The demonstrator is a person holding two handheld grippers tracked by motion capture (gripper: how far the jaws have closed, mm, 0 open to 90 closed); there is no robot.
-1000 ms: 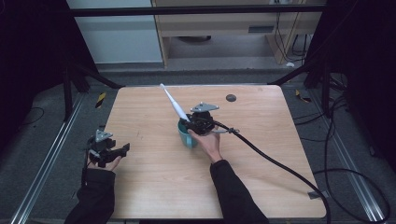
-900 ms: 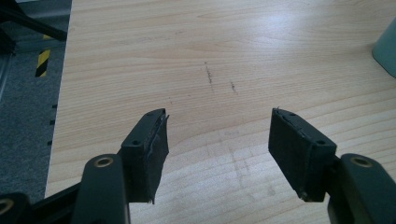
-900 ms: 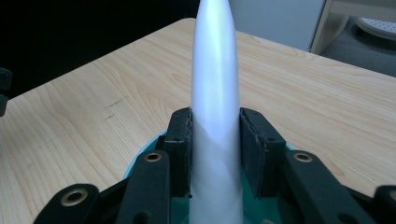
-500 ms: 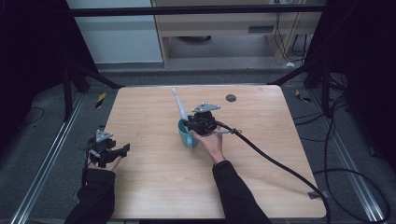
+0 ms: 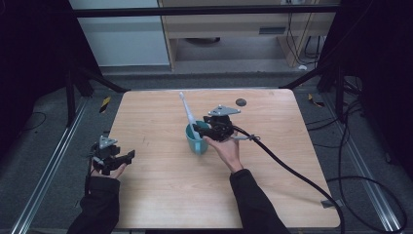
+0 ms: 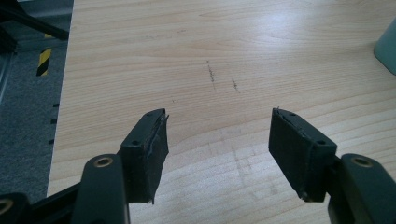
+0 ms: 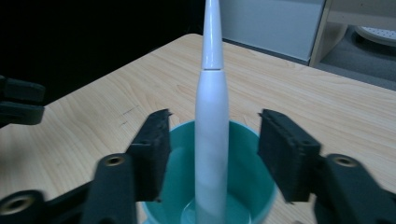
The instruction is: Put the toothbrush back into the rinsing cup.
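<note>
Right gripper (image 7: 212, 154) open around a white electric toothbrush (image 7: 212, 135) standing in a teal cup (image 7: 252, 186).

Its jaws stand apart on either side of the handle, seemingly without touching it; the toothbrush leans in the cup near the middle of the wooden table (image 5: 160, 195). The left gripper (image 5: 127, 157), jaws spread and holding nothing, rests well apart at the table's left edge.

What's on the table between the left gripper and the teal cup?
Nothing: in the high view, only bare wood lies between the left gripper and the cup. The left gripper view shows the same bare table.
</note>
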